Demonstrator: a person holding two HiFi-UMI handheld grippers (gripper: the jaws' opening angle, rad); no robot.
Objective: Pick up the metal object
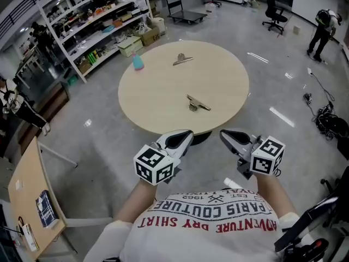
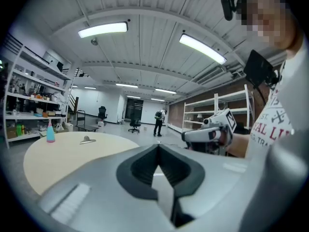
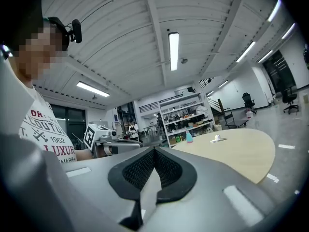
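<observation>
Two metal clips lie on the round beige table (image 1: 158,91): one near the middle-front (image 1: 197,103), the other at the far side (image 1: 183,59). Both grippers hover off the table's near edge, held in front of the person's chest and well short of the clips. My left gripper (image 1: 185,135) is shut and holds nothing; its own view (image 2: 157,148) shows the jaws meeting, with the far clip (image 2: 87,139) small on the tabletop. My right gripper (image 1: 224,134) is likewise shut and holds nothing (image 3: 154,152), and the far clip (image 3: 218,138) shows beyond it.
A small blue bottle with a pink base (image 1: 138,62) stands at the table's far left. White shelving (image 1: 92,21) runs along the back left, with a flat cart (image 1: 187,16) and office chairs (image 1: 275,16) behind. A person (image 1: 324,23) stands far right. A wooden desk (image 1: 24,201) is at the near left.
</observation>
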